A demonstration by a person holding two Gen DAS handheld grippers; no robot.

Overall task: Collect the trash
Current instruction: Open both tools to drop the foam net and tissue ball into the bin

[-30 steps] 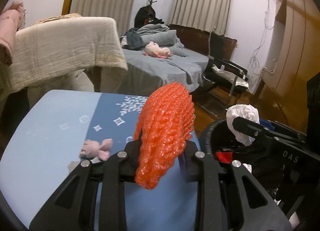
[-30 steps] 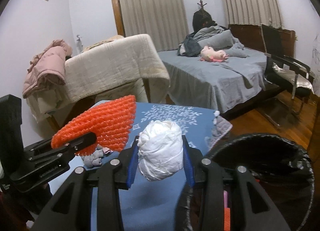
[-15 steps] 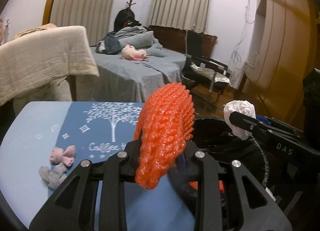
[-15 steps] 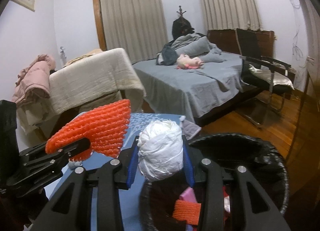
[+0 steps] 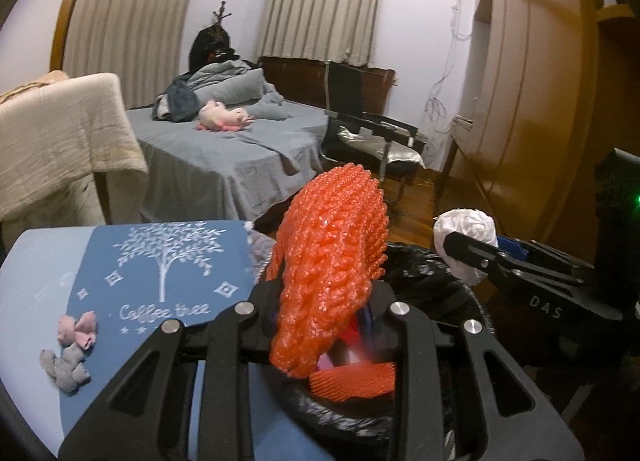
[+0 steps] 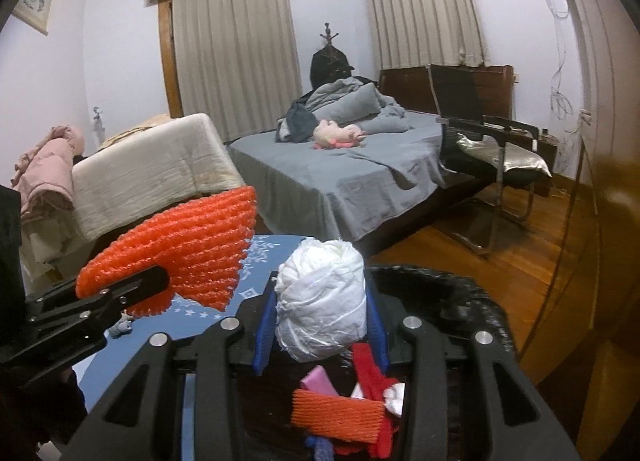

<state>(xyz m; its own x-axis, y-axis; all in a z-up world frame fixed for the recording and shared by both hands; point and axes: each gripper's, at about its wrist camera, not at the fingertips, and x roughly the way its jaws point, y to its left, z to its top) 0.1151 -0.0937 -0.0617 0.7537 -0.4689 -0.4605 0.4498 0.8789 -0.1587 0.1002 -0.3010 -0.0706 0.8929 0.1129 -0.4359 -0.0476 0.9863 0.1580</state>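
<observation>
Gripping an orange foam net [image 5: 332,261], the left claw [image 5: 320,325] holds it upright, long axis tilting up and away, over the black-lined bin [image 5: 424,281] beside the worktop [image 5: 132,293]. The right claw [image 6: 320,325] is clamped on a white paper wad [image 6: 324,297] above the same bin (already holding scraps).

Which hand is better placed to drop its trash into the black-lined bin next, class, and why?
Probably the right. Its crumpled white tissue hangs directly above the bin opening. The left gripper's orange foam net sits over the bin's near rim beside the table, so it looks less centred.
</observation>
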